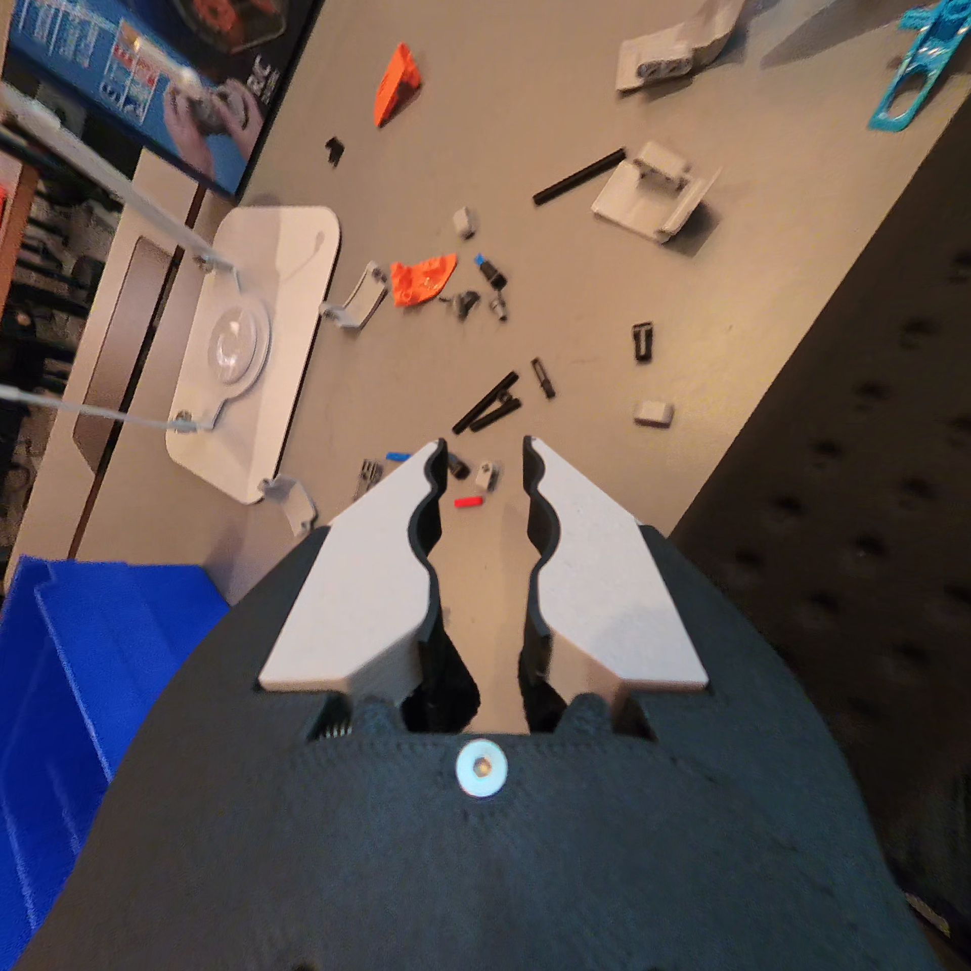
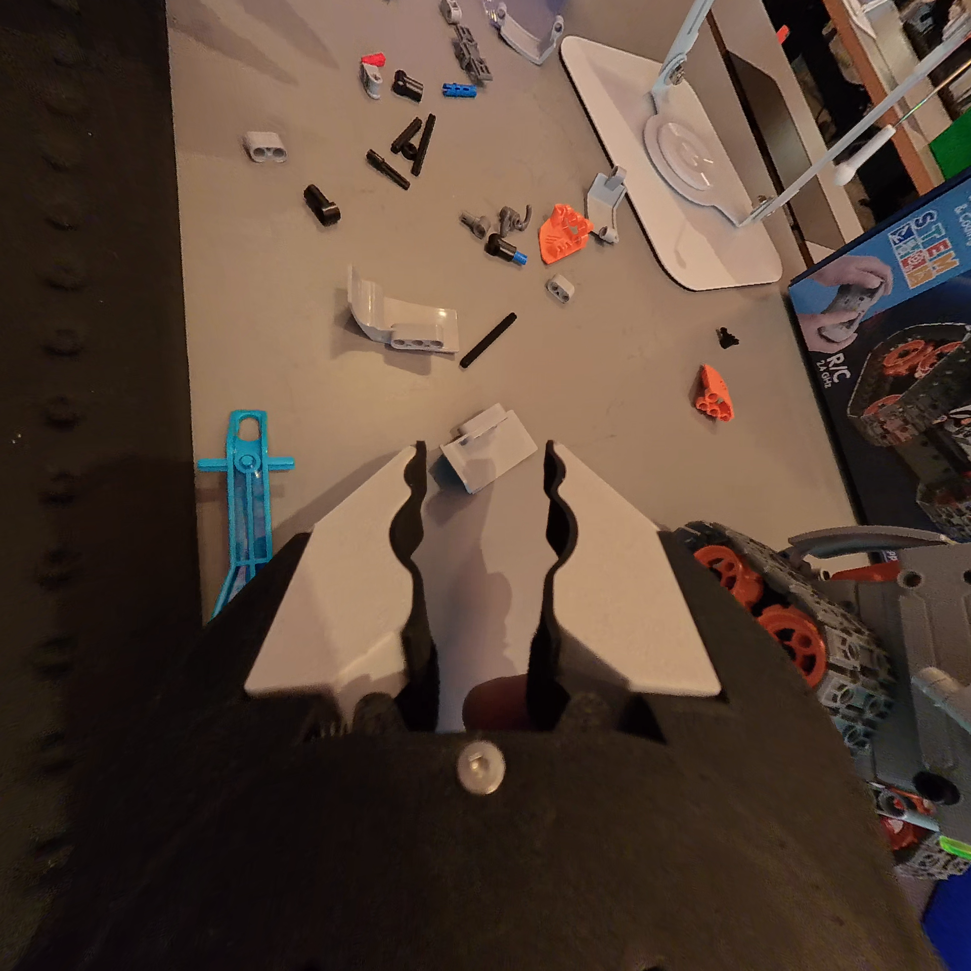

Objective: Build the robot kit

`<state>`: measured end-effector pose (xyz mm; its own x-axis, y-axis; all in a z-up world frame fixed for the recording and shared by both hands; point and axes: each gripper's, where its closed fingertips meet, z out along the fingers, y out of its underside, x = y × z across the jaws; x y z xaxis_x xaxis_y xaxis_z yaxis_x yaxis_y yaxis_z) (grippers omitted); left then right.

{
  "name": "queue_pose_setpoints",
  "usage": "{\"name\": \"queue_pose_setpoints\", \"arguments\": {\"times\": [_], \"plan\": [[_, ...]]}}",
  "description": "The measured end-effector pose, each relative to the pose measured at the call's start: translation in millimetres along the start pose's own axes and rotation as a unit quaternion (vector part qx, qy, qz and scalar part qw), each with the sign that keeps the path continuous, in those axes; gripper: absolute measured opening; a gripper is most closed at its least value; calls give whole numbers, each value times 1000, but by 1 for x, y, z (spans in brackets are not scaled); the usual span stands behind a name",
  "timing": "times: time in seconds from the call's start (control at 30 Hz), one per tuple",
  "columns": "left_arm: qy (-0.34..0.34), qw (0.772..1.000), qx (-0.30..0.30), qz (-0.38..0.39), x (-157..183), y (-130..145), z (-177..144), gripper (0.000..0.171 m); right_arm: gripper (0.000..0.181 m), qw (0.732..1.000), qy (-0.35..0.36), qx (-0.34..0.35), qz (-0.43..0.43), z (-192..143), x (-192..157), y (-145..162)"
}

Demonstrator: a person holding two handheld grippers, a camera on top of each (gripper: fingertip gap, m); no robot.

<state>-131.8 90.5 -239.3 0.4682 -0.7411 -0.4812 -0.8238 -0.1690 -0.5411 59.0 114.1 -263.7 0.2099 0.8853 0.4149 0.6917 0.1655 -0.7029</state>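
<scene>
Both the left gripper (image 1: 483,446) and right gripper (image 2: 483,452) hover with jaws wide and empty; a grey panel piece (image 2: 486,454) between the right jaws' tips could skid across the tabletop (image 2: 604,420) if nudged.

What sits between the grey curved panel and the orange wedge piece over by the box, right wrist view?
A long black axle lies just beside the grey curved panel; from there to the orange wedge piece the table is bare, in the right wrist view.

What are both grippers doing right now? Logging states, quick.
Left gripper: open, empty, above a small grey connector.
Right gripper: open, empty, nearest a grey panel piece.
</scene>
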Motion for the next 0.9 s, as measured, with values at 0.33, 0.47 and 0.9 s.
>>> {"name": "queue_pose_setpoints", "arguments": {"times": [0.33,0.47,0.9], "plan": [[-25,999,-2,-39,-13,35,-6,27,40,1000,13,-7,-9,4,-2,-9],[-34,998,-10,-42,-22,44,-5,28,39,1000,11,-19,-18,10,-5,-7],[-42,997,-62,-30,-61,65,10,26,35,999,29,-10,-32,8,0,3]]}}
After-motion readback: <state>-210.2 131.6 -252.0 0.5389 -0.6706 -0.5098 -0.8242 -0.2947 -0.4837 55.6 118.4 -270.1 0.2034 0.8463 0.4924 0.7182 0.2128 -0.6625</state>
